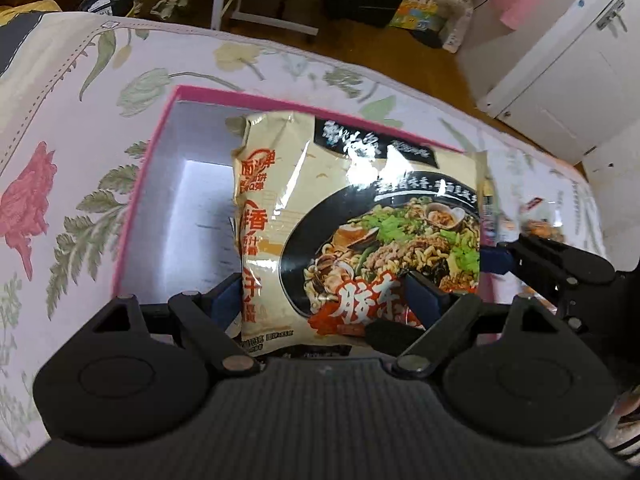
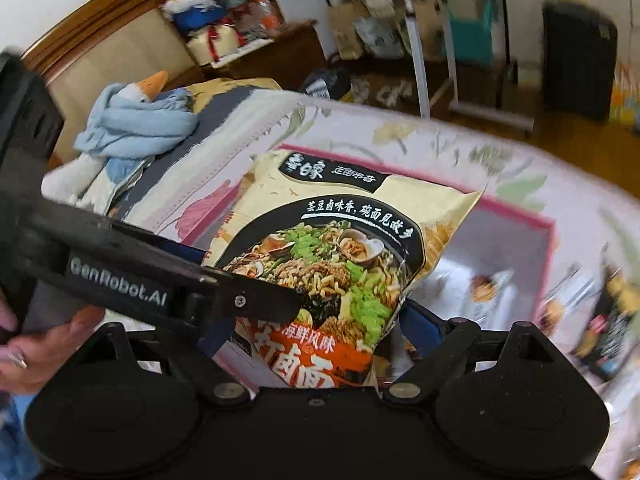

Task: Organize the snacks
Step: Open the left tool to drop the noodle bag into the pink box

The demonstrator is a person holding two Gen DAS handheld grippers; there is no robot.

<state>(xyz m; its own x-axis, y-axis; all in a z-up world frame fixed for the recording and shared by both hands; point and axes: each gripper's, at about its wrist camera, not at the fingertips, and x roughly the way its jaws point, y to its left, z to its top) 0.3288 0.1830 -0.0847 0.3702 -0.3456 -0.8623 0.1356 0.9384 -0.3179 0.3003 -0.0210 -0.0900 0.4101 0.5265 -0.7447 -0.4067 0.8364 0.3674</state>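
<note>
Both wrist cameras sit close above the pink box (image 1: 140, 184), each looking forward and down along its own fingers. The left view faces the box's near left side, the right view (image 2: 516, 216) its far right corner. Both share the noodle pack (image 1: 360, 232) (image 2: 332, 256) over the box and the floral bedspread (image 1: 60, 128) around it.

One noodle packet (image 1: 360, 216), one pink box (image 1: 152, 184) (open), two grippers.
</note>
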